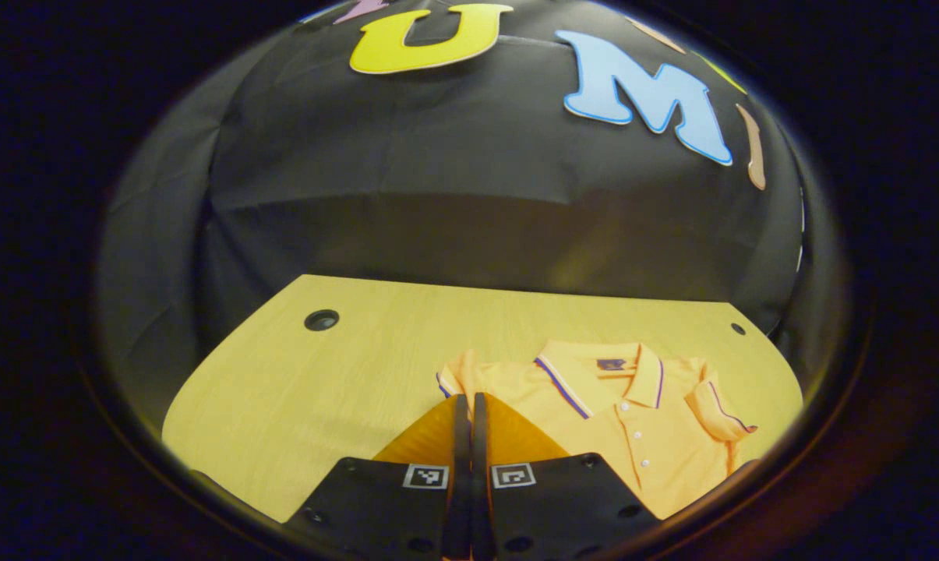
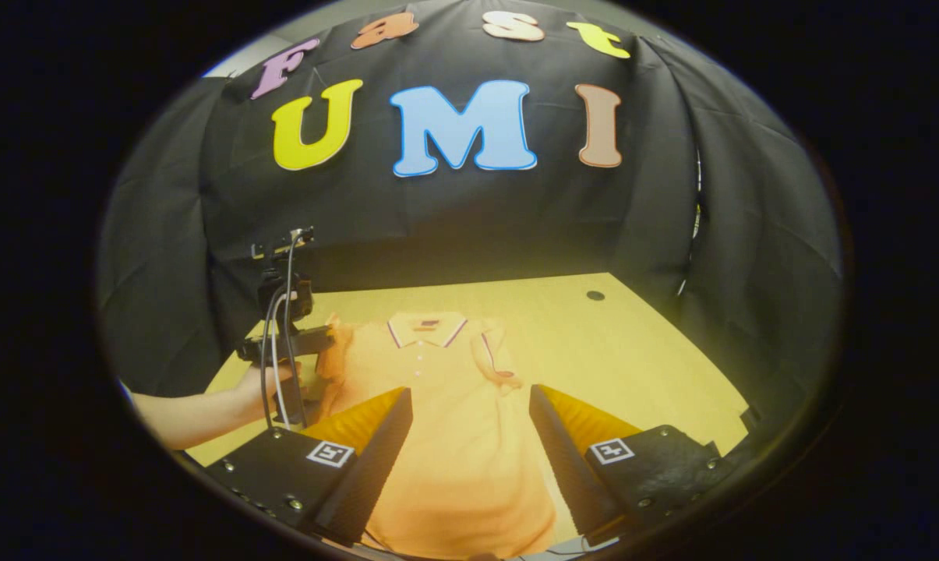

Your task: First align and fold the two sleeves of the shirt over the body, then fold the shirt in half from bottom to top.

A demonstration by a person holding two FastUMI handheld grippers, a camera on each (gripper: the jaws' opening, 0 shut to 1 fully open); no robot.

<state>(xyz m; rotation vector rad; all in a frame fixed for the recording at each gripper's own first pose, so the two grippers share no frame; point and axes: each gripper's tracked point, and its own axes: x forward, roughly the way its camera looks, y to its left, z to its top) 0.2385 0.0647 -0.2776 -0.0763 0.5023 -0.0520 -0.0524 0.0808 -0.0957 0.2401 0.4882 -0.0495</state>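
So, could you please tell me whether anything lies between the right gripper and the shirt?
Nothing visible does: the open right gripper hovers over the shirt, which lies flat on the wooden table.

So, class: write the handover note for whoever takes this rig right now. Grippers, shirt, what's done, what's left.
Left gripper: shut, nothing visibly between its fingers, at the shirt's sleeve edge; in the right gripper view a hand holds it there.
Right gripper: open, above the shirt's lower body, holding nothing.
Shirt: flat on the table, collar toward the booth wall, buttons up.
Done: the sleeve on the right gripper's side looks folded over the body.
Left: the other sleeve, apparently, then fold bottom to top.
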